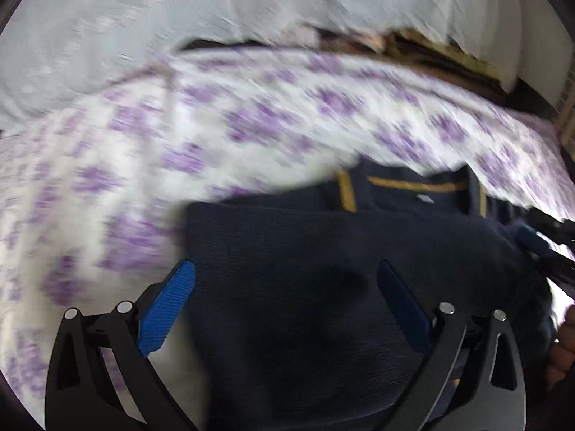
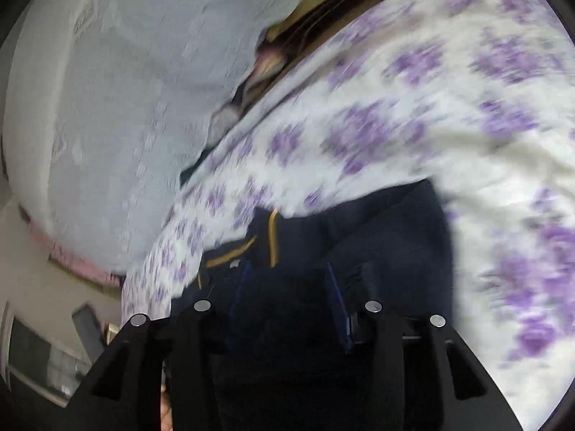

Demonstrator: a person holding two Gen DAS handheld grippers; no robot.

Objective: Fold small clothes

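Note:
A dark navy shirt (image 1: 323,269) with yellow collar stripes lies on a white bedsheet with purple flowers (image 1: 143,143). My left gripper (image 1: 287,276) is open, its blue fingers spread over the shirt's folded left part; nothing is between the pads. In the right wrist view the shirt (image 2: 388,230) lies under my right gripper (image 2: 287,280), whose fingers stand apart; they are dark and blurred against the cloth, so I cannot tell whether fabric is pinched. The right gripper's tip also shows at the right edge of the left wrist view (image 1: 546,244).
A pale grey-white cover (image 1: 179,18) lies bunched at the back of the bed. A wooden bed frame edge (image 1: 431,50) shows behind it. The bed's edge and floor items (image 2: 54,352) appear at the lower left of the right wrist view.

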